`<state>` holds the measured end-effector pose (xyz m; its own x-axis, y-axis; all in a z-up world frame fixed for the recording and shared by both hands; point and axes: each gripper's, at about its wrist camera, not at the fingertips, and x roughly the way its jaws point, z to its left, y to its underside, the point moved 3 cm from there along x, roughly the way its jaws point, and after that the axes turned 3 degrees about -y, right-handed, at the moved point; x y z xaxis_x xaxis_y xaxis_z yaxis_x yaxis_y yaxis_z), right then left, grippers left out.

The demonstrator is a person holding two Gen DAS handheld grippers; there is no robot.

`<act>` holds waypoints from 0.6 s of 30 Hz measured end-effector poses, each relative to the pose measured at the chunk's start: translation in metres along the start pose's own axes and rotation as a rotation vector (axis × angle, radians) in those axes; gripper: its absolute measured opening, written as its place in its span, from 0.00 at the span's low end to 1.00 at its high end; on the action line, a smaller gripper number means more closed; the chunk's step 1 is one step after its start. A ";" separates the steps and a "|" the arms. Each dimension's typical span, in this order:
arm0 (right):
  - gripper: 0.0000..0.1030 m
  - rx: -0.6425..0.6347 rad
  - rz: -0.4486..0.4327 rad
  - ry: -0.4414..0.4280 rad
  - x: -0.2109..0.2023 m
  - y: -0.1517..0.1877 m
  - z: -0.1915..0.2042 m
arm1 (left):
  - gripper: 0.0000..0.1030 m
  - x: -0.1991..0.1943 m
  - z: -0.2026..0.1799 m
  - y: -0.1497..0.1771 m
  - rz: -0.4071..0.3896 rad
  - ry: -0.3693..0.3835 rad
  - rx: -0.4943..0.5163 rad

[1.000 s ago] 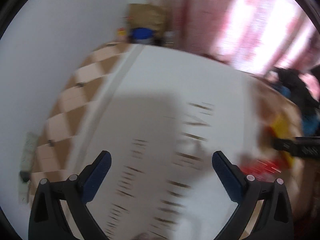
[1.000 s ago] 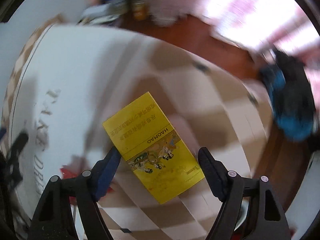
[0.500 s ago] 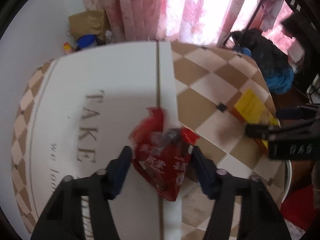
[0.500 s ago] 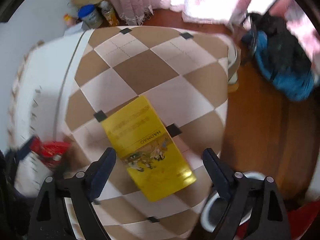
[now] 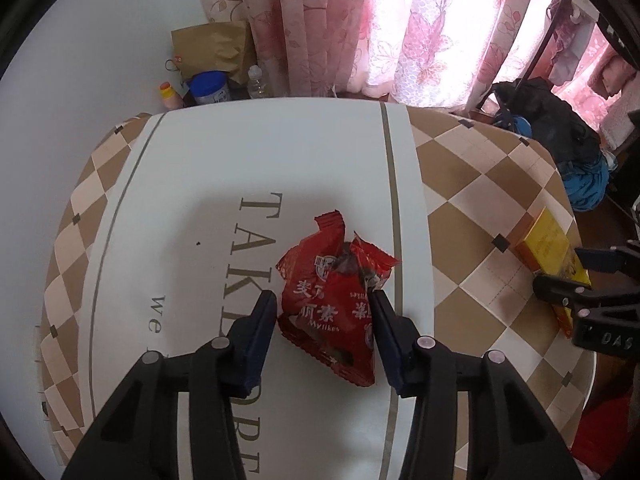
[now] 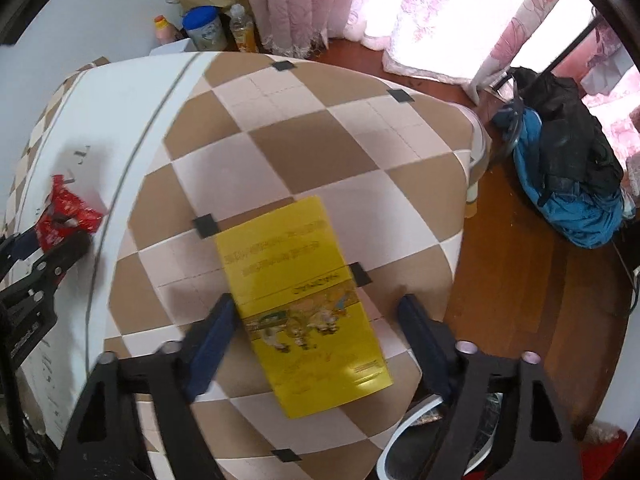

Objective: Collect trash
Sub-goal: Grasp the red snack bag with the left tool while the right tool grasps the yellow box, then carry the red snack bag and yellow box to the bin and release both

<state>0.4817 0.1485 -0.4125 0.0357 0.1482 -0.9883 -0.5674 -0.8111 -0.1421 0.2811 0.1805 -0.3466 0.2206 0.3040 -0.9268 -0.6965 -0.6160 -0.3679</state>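
Observation:
A crumpled red snack wrapper [image 5: 336, 292] lies on the white lettered part of the tablecloth. My left gripper [image 5: 322, 300] is open with its fingers on either side of the wrapper, close to touching it. A flat yellow box [image 6: 304, 304] lies on the brown-and-cream checked part of the cloth. My right gripper [image 6: 316, 308] is open and straddles the box's near half; the left finger is next to the box's edge. The wrapper [image 6: 66, 212] also shows at the left of the right wrist view, and the box [image 5: 550, 248] at the right of the left wrist view.
A white-rimmed bin [image 6: 416, 428] stands below the table's near right edge. A blue and black bag [image 6: 568, 176] lies on the wooden floor at right. Bottles, a blue-lidded tin [image 5: 210, 88] and a paper bag stand behind the table by pink curtains.
My left gripper swung over the red wrapper and its fingers narrowed around it. My right gripper stayed open and moved closer over the yellow box.

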 end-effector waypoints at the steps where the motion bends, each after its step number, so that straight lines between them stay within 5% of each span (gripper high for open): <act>1: 0.64 0.003 0.001 0.018 0.000 0.000 0.002 | 0.41 0.000 -0.001 -0.001 -0.001 0.000 -0.002; 9: 0.64 0.165 -0.085 -0.068 -0.016 0.027 0.002 | 0.39 -0.034 -0.005 0.002 -0.065 -0.004 0.030; 18: 0.63 0.267 -0.309 -0.122 -0.098 0.079 -0.004 | 0.39 -0.110 -0.012 0.011 -0.183 0.017 0.046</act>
<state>0.4369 0.0679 -0.3267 0.1486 0.4404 -0.8854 -0.7391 -0.5455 -0.3953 0.2572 0.1316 -0.2498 0.3574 0.3955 -0.8461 -0.6739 -0.5179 -0.5268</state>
